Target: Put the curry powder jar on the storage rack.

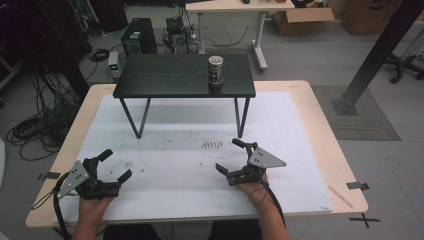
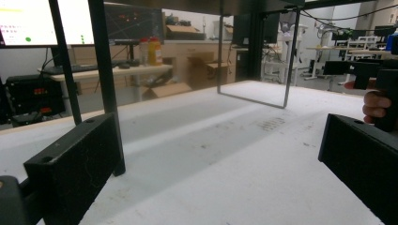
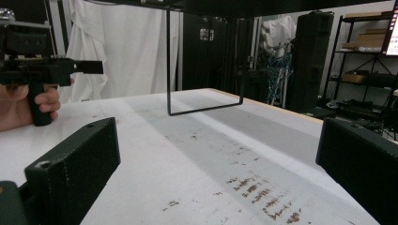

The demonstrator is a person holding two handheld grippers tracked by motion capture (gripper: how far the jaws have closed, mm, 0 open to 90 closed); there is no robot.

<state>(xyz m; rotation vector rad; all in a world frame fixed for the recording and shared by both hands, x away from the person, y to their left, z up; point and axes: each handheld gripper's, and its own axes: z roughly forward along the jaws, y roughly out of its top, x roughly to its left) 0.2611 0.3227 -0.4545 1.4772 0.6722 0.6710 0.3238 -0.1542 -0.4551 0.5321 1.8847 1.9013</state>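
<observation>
high view: can on black stand, well beyond both claws.

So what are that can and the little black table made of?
The can looks like metal: a silvery, shiny rim and wall, with a dark band around the middle that may be a label. The little table's top is matte black with a faint grain, perhaps painted wood or laminate; its thin legs look like bent black metal rod.

— Lighting? 
— Even, from overhead; bright on the white bench, dimmer toward the room's left. Soft shadow beneath the small black table.
— Sharpness? 
— Soft throughout. Near fingers blurred in both gripper views. Glare off the monitor; backgrounds hazy.
</observation>
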